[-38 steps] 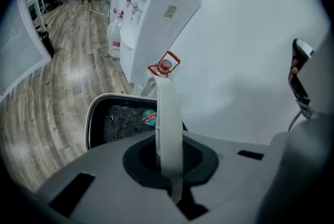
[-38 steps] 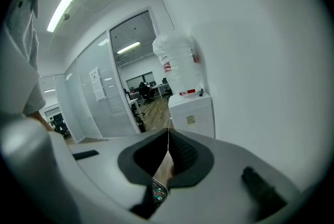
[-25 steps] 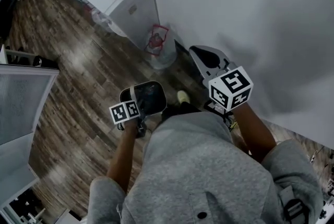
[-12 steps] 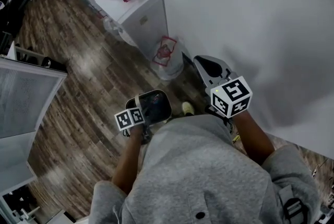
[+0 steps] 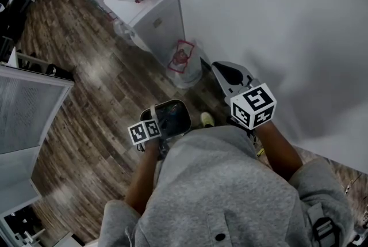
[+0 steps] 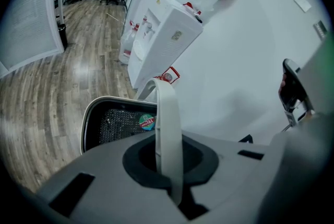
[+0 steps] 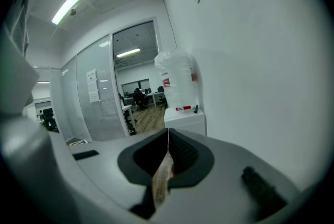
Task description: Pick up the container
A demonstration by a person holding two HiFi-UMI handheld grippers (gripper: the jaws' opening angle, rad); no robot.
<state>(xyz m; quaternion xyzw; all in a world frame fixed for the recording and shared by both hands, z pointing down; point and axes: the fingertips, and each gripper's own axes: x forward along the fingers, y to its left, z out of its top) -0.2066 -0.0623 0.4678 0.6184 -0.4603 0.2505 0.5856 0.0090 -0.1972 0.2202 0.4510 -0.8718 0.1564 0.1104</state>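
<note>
Left hand-held gripper (image 6: 168,157) clamps the container (image 6: 117,122) by its white handle (image 6: 166,108); right hand-held gripper (image 7: 168,135) closed, empty

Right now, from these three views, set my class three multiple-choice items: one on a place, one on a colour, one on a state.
1. The water dispenser stands: A) against the wall B) mid-floor C) on a desk.
2. The container has a handle coloured: A) red B) white C) black.
3. The left hand-held gripper is: A) open B) shut on the handle C) out of view.
Answers: 1 A, its back meets the wall; 2 B, a pale arch shows; 3 B, its jaws clamp the handle.
</note>
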